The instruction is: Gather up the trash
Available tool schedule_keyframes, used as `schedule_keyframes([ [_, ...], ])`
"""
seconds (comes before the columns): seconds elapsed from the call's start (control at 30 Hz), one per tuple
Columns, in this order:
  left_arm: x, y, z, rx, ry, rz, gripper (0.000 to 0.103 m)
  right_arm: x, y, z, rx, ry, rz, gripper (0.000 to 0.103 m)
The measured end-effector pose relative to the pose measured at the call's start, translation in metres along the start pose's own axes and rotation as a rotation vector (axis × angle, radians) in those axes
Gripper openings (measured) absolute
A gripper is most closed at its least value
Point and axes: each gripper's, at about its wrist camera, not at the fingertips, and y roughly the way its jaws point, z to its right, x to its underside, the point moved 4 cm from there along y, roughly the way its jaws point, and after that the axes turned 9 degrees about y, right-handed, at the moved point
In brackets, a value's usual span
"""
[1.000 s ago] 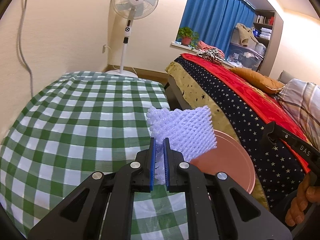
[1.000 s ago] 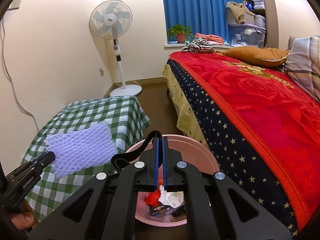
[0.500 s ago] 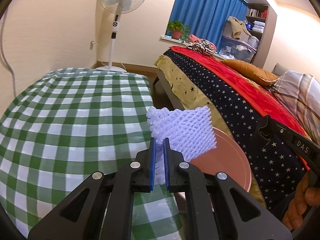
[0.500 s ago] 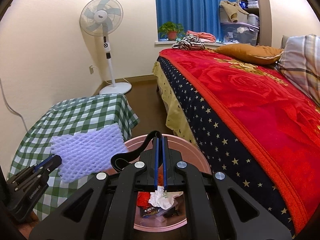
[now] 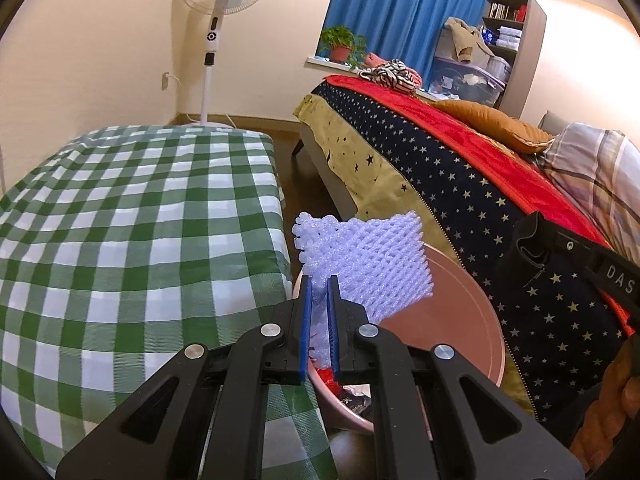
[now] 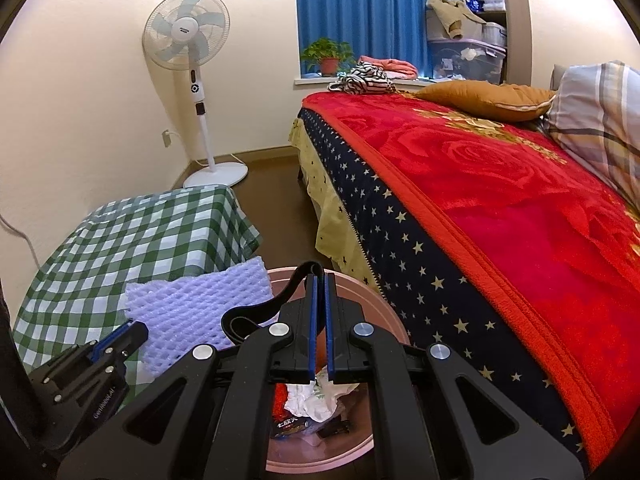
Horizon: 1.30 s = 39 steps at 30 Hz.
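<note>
The left gripper (image 5: 319, 280) pinched a white foam-mesh sleeve (image 5: 372, 260) over a round pink plastic bin (image 5: 460, 320); only the right view showed crumpled wrappers (image 6: 316, 400) inside, behind the right gripper (image 6: 319, 278) clamped on the bin's black strap (image 6: 260, 312).

Worktop cloth (image 5: 132, 216): green-and-white check. Foam net (image 5: 372, 260) in my left claw (image 5: 319, 292): pale lilac-white, diamond mesh. Bin (image 5: 452, 320): dusty pink. Both claws black with blue pads (image 6: 311, 320). Bed blanket (image 6: 500, 184): red rose pattern, navy border with gold stars. Curtain (image 6: 372, 8): solid blue.
</note>
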Motion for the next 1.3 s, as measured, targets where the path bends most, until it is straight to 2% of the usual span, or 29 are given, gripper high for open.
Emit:
schedule_keyframes([
  [0.23, 0.002, 0.014, 0.008, 0.015, 0.007, -0.016, 0.008, 0.001, 0.006, 0.005, 0.017, 0.018, -0.009, 0.004],
  [0.3, 0.000, 0.014, 0.012, 0.059, 0.005, 0.000, 0.009, 0.001, 0.007, 0.009, 0.025, 0.032, -0.009, 0.009],
  [0.33, -0.001, 0.013, 0.014, 0.071, 0.009, 0.009, 0.014, 0.000, 0.008, 0.012, 0.029, 0.045, -0.012, 0.012],
  [0.37, -0.002, 0.011, 0.015, 0.078, 0.017, 0.014, 0.019, 0.000, 0.008, 0.014, 0.035, 0.058, -0.011, 0.027],
  [0.4, -0.004, 0.010, 0.016, 0.078, 0.024, 0.019, 0.036, -0.002, 0.005, 0.017, 0.045, 0.073, 0.001, 0.051],
  [0.43, -0.005, 0.007, 0.016, 0.078, 0.025, 0.025, 0.047, -0.002, 0.003, 0.019, 0.051, 0.079, 0.013, 0.061],
  [0.47, -0.006, 0.004, 0.014, 0.076, 0.022, 0.029, 0.047, -0.003, -0.001, 0.020, 0.052, 0.086, 0.028, 0.066],
  [0.63, -0.011, -0.017, 0.007, 0.072, 0.018, 0.050, 0.048, -0.003, -0.013, 0.021, 0.029, 0.099, 0.047, 0.069],
  [0.67, -0.012, -0.023, 0.007, 0.069, 0.026, 0.058, 0.051, -0.003, -0.017, 0.021, 0.022, 0.100, 0.056, 0.074],
  [0.73, -0.013, -0.038, 0.006, 0.059, 0.043, 0.082, 0.064, -0.003, -0.026, 0.019, 0.004, 0.103, 0.073, 0.084],
  [0.77, -0.014, -0.045, 0.005, 0.056, 0.046, 0.091, 0.066, -0.002, -0.030, 0.018, -0.008, 0.106, 0.072, 0.089],
  [0.9, -0.013, -0.077, -0.003, 0.029, 0.053, 0.125, 0.079, 0.000, -0.046, 0.010, -0.049, 0.090, 0.076, 0.098],
  [1.0, -0.012, -0.093, -0.007, 0.007, 0.055, 0.130, 0.087, 0.004, -0.059, 0.003, -0.077, 0.082, 0.082, 0.098],
  [1.07, -0.009, -0.108, -0.010, -0.008, 0.057, 0.133, 0.088, 0.012, -0.070, -0.004, -0.097, 0.067, 0.078, 0.098],
  [1.13, -0.006, -0.121, -0.012, -0.035, 0.071, 0.143, 0.093, 0.019, -0.077, -0.010, -0.110, 0.049, 0.078, 0.098],
  [1.3, 0.012, -0.156, -0.023, -0.120, 0.053, 0.155, 0.095, 0.041, -0.095, -0.023, -0.132, 0.001, 0.066, 0.098],
])
